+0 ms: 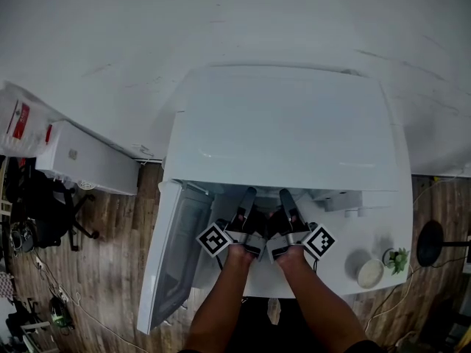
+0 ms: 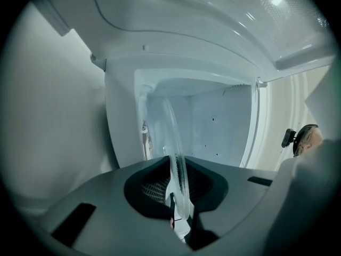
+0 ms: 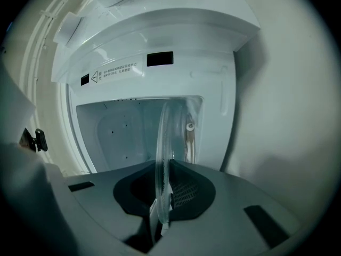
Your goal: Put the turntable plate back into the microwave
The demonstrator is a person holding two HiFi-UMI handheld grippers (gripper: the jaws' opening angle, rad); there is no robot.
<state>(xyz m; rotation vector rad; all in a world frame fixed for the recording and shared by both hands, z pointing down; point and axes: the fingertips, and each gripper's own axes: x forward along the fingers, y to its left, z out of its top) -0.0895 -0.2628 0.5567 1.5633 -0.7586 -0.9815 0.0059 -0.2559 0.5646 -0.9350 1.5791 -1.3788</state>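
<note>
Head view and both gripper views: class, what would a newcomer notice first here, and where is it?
First, the clear glass plate, seen edge-on, pinched at its rim by the left gripper and the right gripper side by side. It points into the open cavity of the white microwave, which fills the middle of the head view. The door hangs wide open at the left.

1. Ahead of the left gripper [image 1: 246,201] and right gripper [image 1: 285,201], the microwave cavity [image 2: 213,127] is standing open.
2. The open door [image 1: 173,263] is hanging just left of the left gripper, walling off that side.
3. The control panel [image 1: 346,199] is flanking the right gripper's right.
4. The glass plate [image 3: 162,159], clamped in both, is reaching ahead into the cavity mouth.
</note>
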